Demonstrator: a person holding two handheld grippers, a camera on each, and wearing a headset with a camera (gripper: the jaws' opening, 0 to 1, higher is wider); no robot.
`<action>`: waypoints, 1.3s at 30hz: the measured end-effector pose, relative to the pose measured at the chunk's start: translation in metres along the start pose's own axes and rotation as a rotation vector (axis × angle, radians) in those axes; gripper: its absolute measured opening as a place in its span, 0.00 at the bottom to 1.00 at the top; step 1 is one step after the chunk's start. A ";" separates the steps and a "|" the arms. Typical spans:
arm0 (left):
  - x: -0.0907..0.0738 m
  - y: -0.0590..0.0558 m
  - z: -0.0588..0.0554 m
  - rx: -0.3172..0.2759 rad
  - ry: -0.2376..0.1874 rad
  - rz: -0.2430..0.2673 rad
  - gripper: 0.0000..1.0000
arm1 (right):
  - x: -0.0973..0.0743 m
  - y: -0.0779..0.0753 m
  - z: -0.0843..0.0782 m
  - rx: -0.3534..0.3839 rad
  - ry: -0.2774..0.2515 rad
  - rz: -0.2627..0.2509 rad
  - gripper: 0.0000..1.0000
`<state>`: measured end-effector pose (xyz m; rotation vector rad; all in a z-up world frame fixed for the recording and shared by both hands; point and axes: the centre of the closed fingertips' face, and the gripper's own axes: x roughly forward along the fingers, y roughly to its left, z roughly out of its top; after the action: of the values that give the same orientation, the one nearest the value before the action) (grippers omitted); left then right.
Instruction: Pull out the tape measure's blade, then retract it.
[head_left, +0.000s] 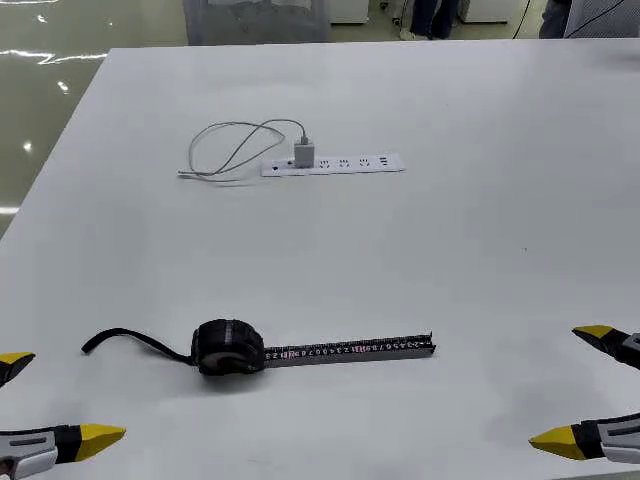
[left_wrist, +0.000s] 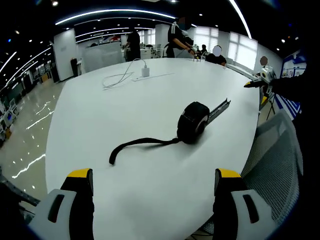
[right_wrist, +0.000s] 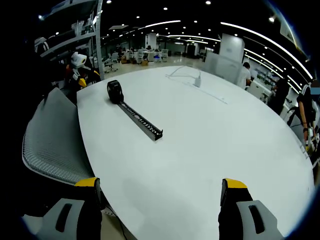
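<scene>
White table (head_left: 480, 250) takes up most of the head view. Toward 12 o'clock we see a power strip (head_left: 335, 164) with a charger (head_left: 304, 153) plugged in and its cable (head_left: 235, 148) looped beside it. The tape measure (head_left: 228, 347) lies near the front edge, with its blade (head_left: 350, 349) drawn out flat toward 3 o'clock and its strap (head_left: 125, 340) trailing toward 9 o'clock. The left tool (head_left: 65, 396) sits at 8 o'clock of the case, the right tool (head_left: 568, 385) at 4 o'clock beyond the blade's tip. Both are well apart from it.

From the left gripper view, the left tool (left_wrist: 154, 174) stands with jaws spread wide, gripping nothing. The tape measure (left_wrist: 194, 121) lies ahead at 1 o'clock, strap end nearest, and we catch the right tool (left_wrist: 260, 82) far off at 2 o'clock.

From the right gripper view, the right tool (right_wrist: 160, 183) is likewise wide and empty. The blade's tip points our way at 12 o'clock and the tape measure (right_wrist: 115, 91) lies at 11 o'clock.
</scene>
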<state>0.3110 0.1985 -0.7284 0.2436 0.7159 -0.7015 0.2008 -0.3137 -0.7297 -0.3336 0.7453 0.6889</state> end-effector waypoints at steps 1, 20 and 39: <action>0.001 -0.004 0.002 -0.027 -0.005 -0.015 0.99 | 0.000 -0.001 0.000 0.000 0.006 -0.003 0.99; 0.005 -0.017 0.020 -0.008 -0.032 0.030 0.99 | 0.004 -0.008 0.021 -0.064 0.025 0.021 0.99; 0.018 -0.032 0.034 -0.063 -0.052 0.063 0.99 | 0.010 -0.020 0.040 -0.130 0.048 0.056 0.99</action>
<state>0.3170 0.1510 -0.7141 0.1884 0.6766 -0.6220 0.2403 -0.3033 -0.7081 -0.4509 0.7597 0.7868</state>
